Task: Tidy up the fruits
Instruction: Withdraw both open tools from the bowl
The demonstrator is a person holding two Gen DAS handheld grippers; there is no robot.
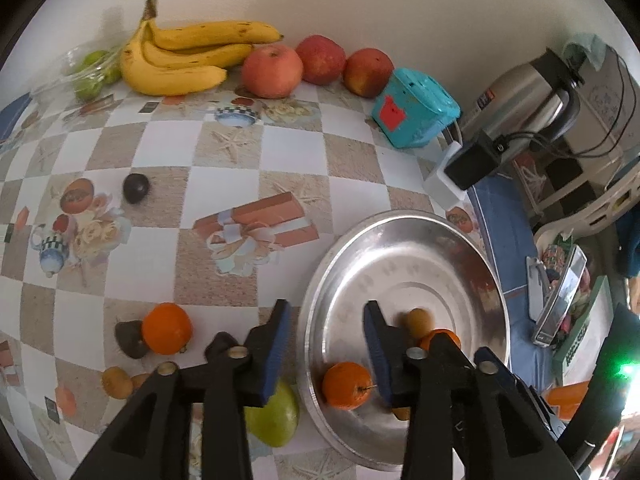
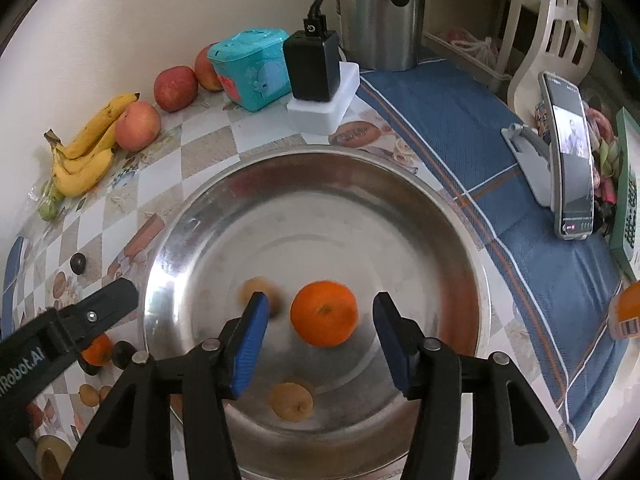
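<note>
steel plate (image 2: 192, 216) w/ orange (image 2: 323, 313); fingers (image 2: 250, 344) apart

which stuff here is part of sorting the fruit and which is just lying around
Job: plate, orange and small brown fruits in it; bananas, apples, green apple, orange on table, dark fruit.

Lying about: teal box, kettle, charger, phone.

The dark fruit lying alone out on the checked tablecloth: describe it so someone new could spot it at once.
Start at the bananas by the back wall and come forward over the checked tablecloth. The small dark fruit lies alone there. Unlike the other dark fruit nearer the camera, it touches no orange.
</note>
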